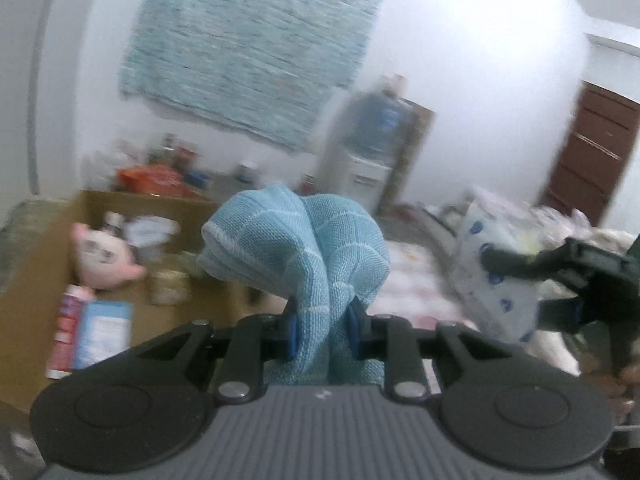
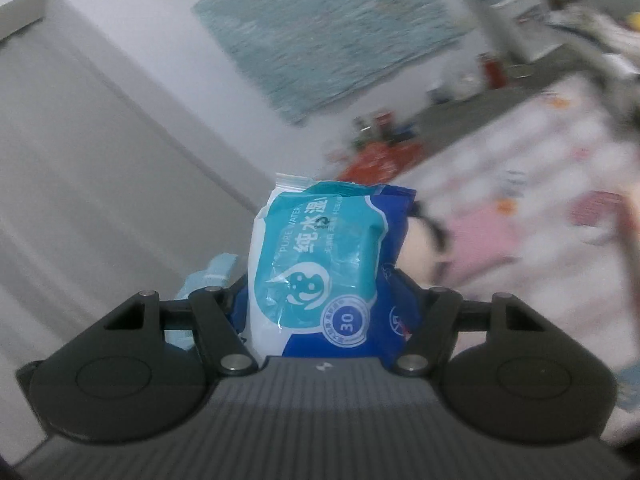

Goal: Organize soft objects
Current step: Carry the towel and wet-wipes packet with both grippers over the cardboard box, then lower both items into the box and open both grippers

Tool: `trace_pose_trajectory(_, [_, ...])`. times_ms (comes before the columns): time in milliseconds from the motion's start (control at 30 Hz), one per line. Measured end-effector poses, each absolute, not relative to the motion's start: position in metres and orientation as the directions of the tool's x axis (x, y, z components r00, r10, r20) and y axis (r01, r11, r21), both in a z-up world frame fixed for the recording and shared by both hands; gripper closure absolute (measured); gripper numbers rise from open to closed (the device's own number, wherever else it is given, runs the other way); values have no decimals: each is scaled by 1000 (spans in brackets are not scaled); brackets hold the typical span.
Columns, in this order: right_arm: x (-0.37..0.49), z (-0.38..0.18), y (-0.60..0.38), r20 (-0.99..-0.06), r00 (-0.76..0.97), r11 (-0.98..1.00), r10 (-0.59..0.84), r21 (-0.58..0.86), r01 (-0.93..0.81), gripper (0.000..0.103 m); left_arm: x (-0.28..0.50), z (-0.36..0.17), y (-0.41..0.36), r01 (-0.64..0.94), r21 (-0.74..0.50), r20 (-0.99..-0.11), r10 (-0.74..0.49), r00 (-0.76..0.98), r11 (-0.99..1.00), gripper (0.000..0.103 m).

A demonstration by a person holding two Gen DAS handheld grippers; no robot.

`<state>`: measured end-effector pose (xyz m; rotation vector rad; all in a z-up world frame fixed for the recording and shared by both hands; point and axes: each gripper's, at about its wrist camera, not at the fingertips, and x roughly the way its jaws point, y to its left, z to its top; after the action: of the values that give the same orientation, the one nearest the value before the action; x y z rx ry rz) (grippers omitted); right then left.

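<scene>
Both soft things are lifted; neither is stowed yet.

Your left gripper (image 1: 322, 334) is clamped tight on the light blue cloth (image 1: 296, 248), which bunches up above the pads; your right gripper (image 2: 320, 304) pinches the wet-wipes pack (image 2: 320, 264) between its jaws, upright; the cardboard box (image 1: 36, 280) lies below left, holding a pink plush toy (image 1: 100, 260) and bottles; judged from this, both drops remain.

A home bedroom: patterned bedspread (image 1: 412, 280), water dispenser (image 1: 368, 148), wooden door (image 1: 592, 152).

Soft even daylight, heavy background motion blur, fisheye-bent edges.
</scene>
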<state>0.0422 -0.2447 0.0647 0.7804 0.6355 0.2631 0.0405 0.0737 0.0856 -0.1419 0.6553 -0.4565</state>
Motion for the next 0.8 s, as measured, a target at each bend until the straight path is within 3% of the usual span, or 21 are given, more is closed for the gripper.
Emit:
trace_pose_trajectory(167, [106,82,-184,-417,707,668,572,737,-105,35,68,83,121,240,-255,-589,-348,729,937,79])
trace_pose_trajectory(300, [162,77,-131,-481,619,675,620,730,-108,35,108,58,148,166,-216,-672,-269,690,962,79])
trace_pose_trajectory(433, [212,61,-74,-607,526,746,596,660,-83,35,141,24,174,91,-190,-740,-203,641,978,79])
trace_pose_trajectory(533, [239,44,-36,-699,454,803,553,592,-69,35,156,9,190,47,-242,-765,-220,606,969,79])
trace_pose_trajectory(800, [278,2,30,-854,312,907,416,415,-73,35,155,-2,235,-86,-288,-749,-168,641,954,78])
